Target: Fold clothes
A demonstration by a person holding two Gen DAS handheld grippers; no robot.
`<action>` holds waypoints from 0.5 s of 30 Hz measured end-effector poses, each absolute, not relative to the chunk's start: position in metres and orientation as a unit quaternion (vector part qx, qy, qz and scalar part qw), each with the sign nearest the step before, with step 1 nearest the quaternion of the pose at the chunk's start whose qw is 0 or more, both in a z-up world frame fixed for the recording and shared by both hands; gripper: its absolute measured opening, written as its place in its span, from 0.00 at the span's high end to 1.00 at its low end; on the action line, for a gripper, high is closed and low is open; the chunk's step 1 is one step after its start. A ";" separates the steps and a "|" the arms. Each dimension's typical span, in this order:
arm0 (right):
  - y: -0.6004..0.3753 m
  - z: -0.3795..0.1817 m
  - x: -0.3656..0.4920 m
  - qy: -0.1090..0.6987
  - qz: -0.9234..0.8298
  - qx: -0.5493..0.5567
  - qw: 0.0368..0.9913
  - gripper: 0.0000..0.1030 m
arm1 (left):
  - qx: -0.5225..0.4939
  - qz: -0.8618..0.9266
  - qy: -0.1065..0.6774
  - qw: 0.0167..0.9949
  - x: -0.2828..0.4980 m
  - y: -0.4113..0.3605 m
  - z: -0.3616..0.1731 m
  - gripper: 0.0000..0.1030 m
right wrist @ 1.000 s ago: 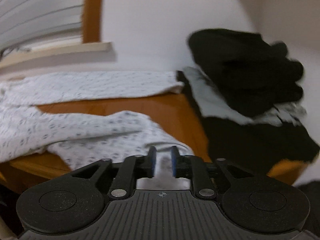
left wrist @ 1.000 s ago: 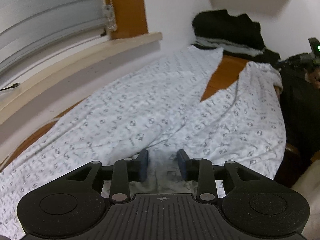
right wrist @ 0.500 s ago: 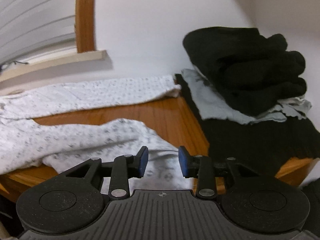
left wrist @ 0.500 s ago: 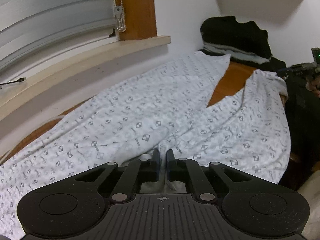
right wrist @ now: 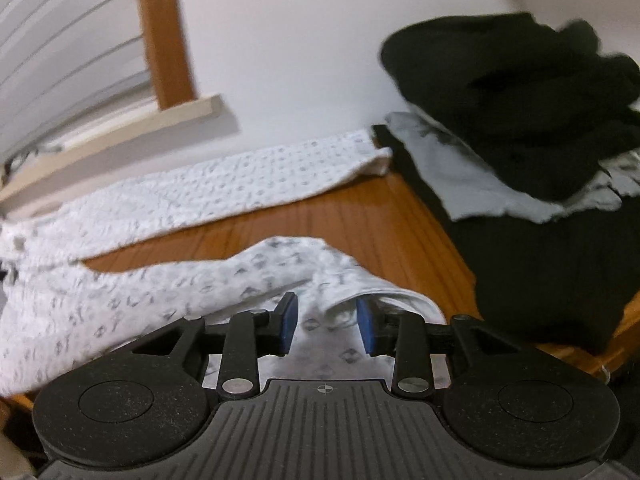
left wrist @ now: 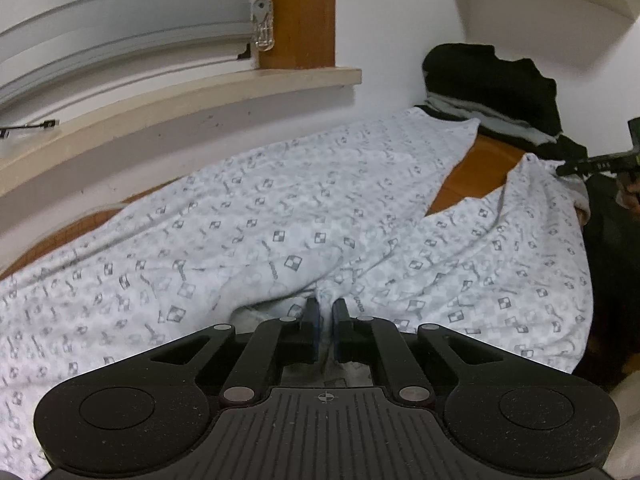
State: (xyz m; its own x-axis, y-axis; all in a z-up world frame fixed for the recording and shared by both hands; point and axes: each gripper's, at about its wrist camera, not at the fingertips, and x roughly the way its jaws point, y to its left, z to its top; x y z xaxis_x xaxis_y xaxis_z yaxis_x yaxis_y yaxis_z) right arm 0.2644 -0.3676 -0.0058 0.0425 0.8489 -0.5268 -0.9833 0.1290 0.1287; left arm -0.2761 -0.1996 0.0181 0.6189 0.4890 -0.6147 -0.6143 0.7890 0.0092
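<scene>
White pyjama trousers (left wrist: 280, 216) with a small grey print lie spread over a wooden table (left wrist: 476, 168), their two legs splitting apart toward the far right. My left gripper (left wrist: 325, 320) is shut on a pinch of cloth where the legs meet. In the right wrist view, the hem end of the near leg (right wrist: 256, 276) lies bunched under my right gripper (right wrist: 326, 320). Its blue pads stand apart, with loose cloth between them and no pressure on it. The right gripper (left wrist: 576, 168) also shows small at the far right edge of the left wrist view.
A pile of black and grey clothes (right wrist: 520, 92) sits on a black garment (right wrist: 540, 280) at the table's right end, against the white wall. A window sill (left wrist: 180, 96) and blinds (left wrist: 120, 32) run along the back. The table's front edge (right wrist: 628, 316) lies near the right gripper.
My left gripper has closed from open onto the cloth at the crotch. My right gripper has opened off the leg hem and rolled a little, shifting slightly sideways.
</scene>
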 end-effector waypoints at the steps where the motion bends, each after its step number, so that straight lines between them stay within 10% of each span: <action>1: -0.367 -0.005 0.261 0.239 0.644 -0.145 0.712 0.67 | -0.103 0.310 0.307 0.894 -0.276 -0.200 0.017 0.93; 5: -0.359 -0.009 0.258 0.221 0.627 -0.173 0.727 0.67 | -0.107 0.312 0.302 0.894 -0.276 -0.198 0.016 0.93; 10: -0.362 -0.002 0.267 0.203 0.629 -0.159 0.733 0.98 | -0.103 0.319 0.291 0.896 -0.279 -0.202 0.019 0.93; 15: -0.401 0.040 0.296 0.164 0.595 -0.073 0.783 0.98 | -0.107 0.322 0.260 0.904 -0.291 -0.208 0.034 0.93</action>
